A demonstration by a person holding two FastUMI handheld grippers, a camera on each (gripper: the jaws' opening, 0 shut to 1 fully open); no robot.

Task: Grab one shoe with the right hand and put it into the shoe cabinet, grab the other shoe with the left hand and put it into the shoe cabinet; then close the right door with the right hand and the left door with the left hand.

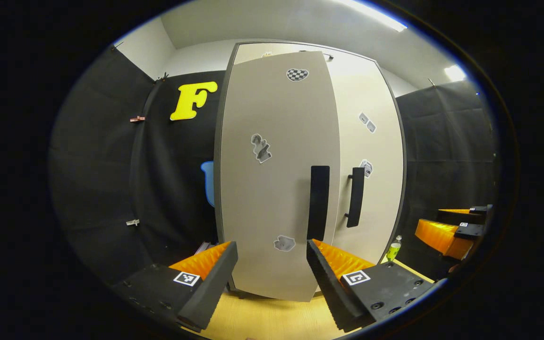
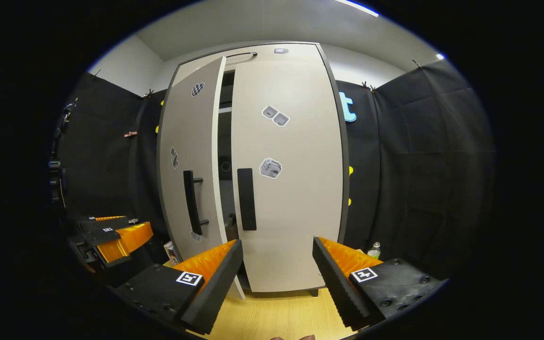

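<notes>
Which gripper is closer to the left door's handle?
Left. The left gripper faces the ajar left door, its handle just above its fingers. The right gripper fronts the right door, farther off.

Matt beige doors, pale wood floor

Left door (image 1: 276,189) and right door (image 2: 291,189) look smooth, matt laminate; handles (image 2: 246,199) matt black; floor (image 2: 276,316) light wood grain.

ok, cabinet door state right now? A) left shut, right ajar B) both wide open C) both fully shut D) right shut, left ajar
D: in the right gripper view the right door sits flush in the frame while the left door swings outward, leaving a dark gap between them.
</notes>
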